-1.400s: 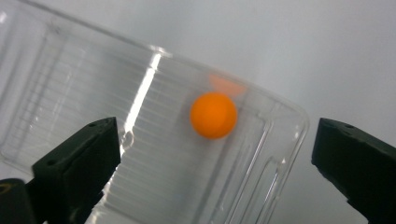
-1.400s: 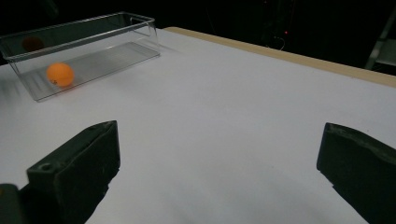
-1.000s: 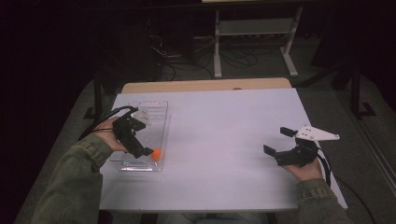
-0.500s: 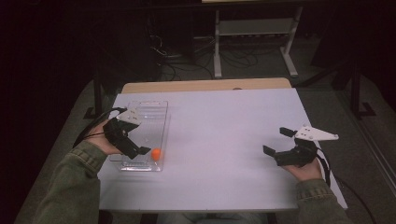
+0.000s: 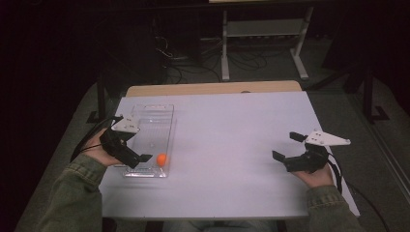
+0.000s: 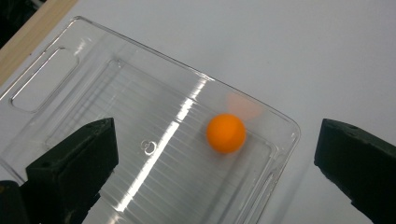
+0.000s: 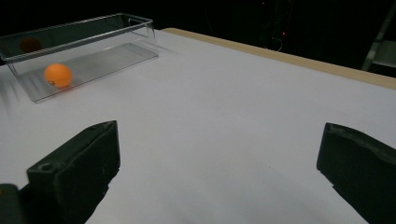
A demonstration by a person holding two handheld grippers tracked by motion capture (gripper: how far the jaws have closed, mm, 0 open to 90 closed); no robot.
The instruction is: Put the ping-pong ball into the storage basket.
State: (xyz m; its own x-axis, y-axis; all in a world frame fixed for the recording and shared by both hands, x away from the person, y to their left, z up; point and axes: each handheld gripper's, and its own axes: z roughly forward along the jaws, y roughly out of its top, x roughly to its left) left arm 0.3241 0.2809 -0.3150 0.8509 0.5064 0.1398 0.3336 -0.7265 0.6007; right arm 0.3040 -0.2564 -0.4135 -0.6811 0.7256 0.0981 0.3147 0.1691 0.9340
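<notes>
Left tongs point(image 5: 133, 157) released, drawn back off clear tray point(image 5: 167, 116); orange ball point(image 5: 162, 159) inside. Right tongs point(image 5: 286, 146) released, unmoved.

This looks like a lab or test room set up for recording, not a home. A bare white desk point(image 5: 232, 145) with a wooden far edge stands on a grey floor point(image 5: 338, 96) in a dark room. Behind it, loose cables point(image 5: 193, 63) lie tangled beside a metal frame on feet point(image 5: 263, 38) (perhaps another desk). Each hand-held gripper point(image 5: 295, 147) trails a cable and carries a grey plate.
</notes>
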